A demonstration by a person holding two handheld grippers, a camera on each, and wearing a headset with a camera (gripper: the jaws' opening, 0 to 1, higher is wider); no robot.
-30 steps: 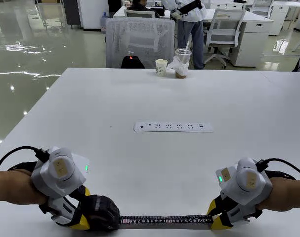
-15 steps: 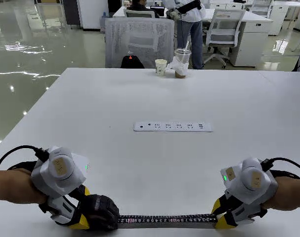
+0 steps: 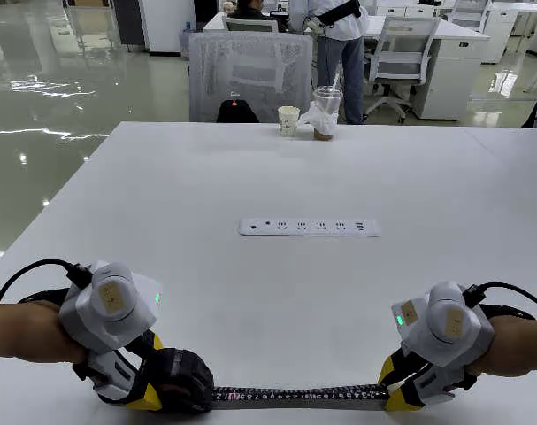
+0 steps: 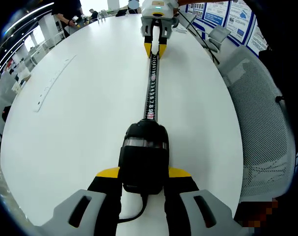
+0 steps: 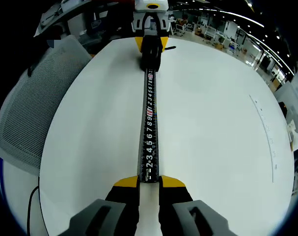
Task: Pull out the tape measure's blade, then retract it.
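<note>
left gripper [image 4: 145,173] closed on the black tape measure case [image 4: 145,155], anchoring it at the near edge of the desk [image 3: 277,168]. right gripper [image 5: 149,183] closed on the blade [image 5: 149,118] tip, well apart, so the blade runs between them, numbers up. judgement: blade is out; retraction not yet done.

One tape measure [image 4: 145,147], one left gripper [image 4: 144,173], one right gripper [image 5: 149,181], one power strip [image 3: 310,227], seemingly two cups [image 3: 288,120] [image 3: 326,111].
</note>
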